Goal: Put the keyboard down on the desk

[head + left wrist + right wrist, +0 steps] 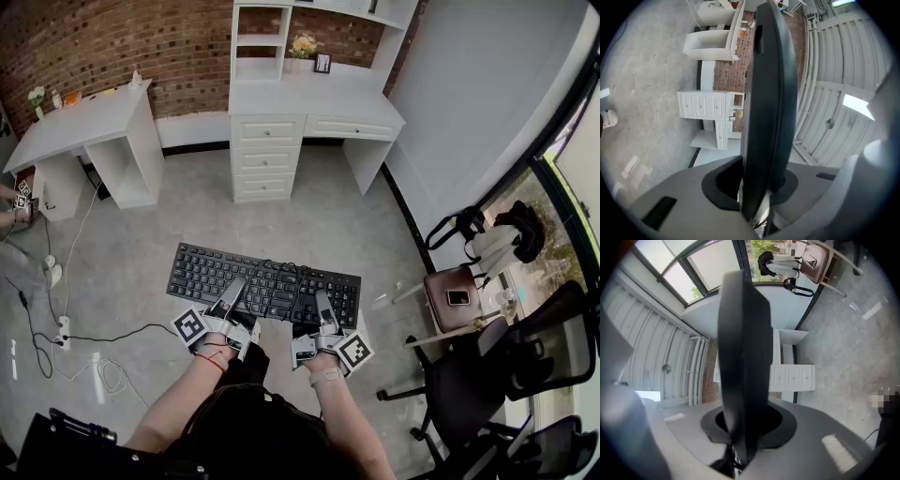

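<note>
Carrying entry, one item: black full-size computer keyboard (264,283), held level in the air above the grey floor (309,220) and well apart from the white desk with a drawer stack and shelf unit (281,98) at the brick wall.

- Left gripper (232,292): jaws closed onto the keyboard's near edge, left half. Only the upper jaw shows from above; the lower one is hidden under the board.
- Right gripper (323,309): clamped the same way on the right half, lower jaw likewise hidden.
- Left gripper view: keyboard (768,93) seen edge-on as a dark slab, pinched in the left gripper (757,187); no keys can be made out.
- Right gripper view: the same dark edge (743,348), gripped by the right gripper (740,427).
- Second white desk (84,122), far left, partly cut off.
- Black office chairs (497,375), right, cropped by the frame edge.
</note>
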The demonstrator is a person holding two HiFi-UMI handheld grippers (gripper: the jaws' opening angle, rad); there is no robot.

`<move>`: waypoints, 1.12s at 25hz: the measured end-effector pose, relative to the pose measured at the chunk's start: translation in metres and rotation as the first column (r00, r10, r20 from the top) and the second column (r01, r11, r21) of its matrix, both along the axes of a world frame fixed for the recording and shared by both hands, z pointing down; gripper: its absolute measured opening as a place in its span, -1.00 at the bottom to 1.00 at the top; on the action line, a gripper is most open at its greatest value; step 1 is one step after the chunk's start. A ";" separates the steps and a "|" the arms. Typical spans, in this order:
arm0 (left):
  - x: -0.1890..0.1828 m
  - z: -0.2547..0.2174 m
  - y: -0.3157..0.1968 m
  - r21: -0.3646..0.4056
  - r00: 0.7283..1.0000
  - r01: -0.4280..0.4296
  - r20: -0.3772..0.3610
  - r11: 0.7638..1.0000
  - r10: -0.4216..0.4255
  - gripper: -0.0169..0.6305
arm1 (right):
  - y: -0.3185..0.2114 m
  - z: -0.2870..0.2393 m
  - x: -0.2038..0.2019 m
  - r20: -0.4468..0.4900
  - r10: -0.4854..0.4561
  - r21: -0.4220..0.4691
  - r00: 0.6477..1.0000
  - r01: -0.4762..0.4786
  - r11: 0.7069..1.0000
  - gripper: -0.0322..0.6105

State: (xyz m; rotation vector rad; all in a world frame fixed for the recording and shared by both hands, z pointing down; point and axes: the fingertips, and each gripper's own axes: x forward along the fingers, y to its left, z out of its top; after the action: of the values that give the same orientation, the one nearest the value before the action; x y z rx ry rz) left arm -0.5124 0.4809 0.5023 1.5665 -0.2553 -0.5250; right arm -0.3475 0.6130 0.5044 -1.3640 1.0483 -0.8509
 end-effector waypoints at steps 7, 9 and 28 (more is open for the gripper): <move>0.049 0.007 -0.055 -0.013 1.000 -0.026 0.011 1.000 0.026 -0.80 | -0.054 0.006 0.045 0.014 0.012 0.011 1.000 -0.012 1.000 -0.69; 0.063 0.005 -0.077 -0.011 0.999 -0.035 0.017 0.999 0.035 -0.80 | -0.074 0.006 0.058 0.020 0.021 0.009 1.000 -0.021 1.000 -0.69; 0.162 0.007 -0.255 -0.025 0.997 -0.074 0.010 0.997 0.074 -0.80 | -0.249 0.009 0.154 0.008 0.041 0.002 0.999 -0.041 0.999 -0.68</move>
State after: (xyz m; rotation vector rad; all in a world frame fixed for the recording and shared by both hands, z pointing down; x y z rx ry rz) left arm -0.3500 0.2258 0.5095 1.5492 -0.2105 -0.4539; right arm -0.1938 0.3643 0.5134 -1.3747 1.0118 -0.8235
